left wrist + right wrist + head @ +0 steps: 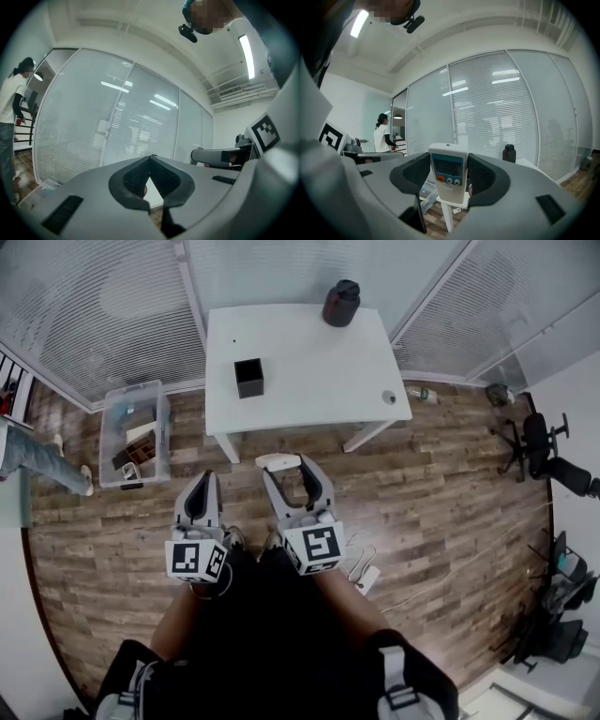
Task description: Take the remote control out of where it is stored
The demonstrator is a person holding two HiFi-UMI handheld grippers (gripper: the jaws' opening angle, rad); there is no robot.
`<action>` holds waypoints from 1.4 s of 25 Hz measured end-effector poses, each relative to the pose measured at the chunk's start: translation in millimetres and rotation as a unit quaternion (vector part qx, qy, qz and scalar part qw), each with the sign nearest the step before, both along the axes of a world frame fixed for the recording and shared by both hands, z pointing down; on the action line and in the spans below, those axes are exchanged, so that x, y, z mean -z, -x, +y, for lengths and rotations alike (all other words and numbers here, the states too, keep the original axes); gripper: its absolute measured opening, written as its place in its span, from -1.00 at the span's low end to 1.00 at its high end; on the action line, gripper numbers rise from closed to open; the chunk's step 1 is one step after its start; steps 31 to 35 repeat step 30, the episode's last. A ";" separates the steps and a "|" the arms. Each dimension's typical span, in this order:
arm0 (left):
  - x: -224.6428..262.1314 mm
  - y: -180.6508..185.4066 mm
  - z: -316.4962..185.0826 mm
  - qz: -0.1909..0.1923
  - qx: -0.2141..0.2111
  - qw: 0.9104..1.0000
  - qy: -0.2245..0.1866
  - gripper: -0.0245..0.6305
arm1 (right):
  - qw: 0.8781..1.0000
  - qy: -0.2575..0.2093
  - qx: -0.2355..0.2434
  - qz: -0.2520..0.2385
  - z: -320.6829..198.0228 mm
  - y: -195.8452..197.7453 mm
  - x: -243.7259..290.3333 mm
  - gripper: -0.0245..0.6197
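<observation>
A white remote control (448, 176) with a small screen and an orange button stands upright between the pads of my right gripper (449, 169), which is shut on its sides. In the head view the same remote (277, 462) shows at the tip of the right gripper (291, 474), held over the wooden floor in front of the white table (309, 381). My left gripper (203, 480) hangs beside it, just to the left. Its jaws meet at the tip (150, 160) with nothing between them.
On the table stand a small black box (249, 377) and a dark bottle (341, 303). A clear plastic bin (136, 432) sits on the floor left of the table, and a person (37, 460) stands beyond it. Office chairs (544, 451) are at the right; glass walls enclose the room.
</observation>
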State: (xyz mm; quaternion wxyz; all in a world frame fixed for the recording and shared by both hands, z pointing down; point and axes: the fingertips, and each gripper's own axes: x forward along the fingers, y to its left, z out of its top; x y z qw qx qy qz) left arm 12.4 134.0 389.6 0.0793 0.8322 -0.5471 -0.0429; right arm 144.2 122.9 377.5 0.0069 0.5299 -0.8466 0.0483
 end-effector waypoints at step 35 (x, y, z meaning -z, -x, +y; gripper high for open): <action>12.5 5.6 -9.8 0.002 -0.049 0.999 -0.020 -0.91 | 0.999 -0.026 -0.041 0.015 2.6 10.9 19.1 -0.14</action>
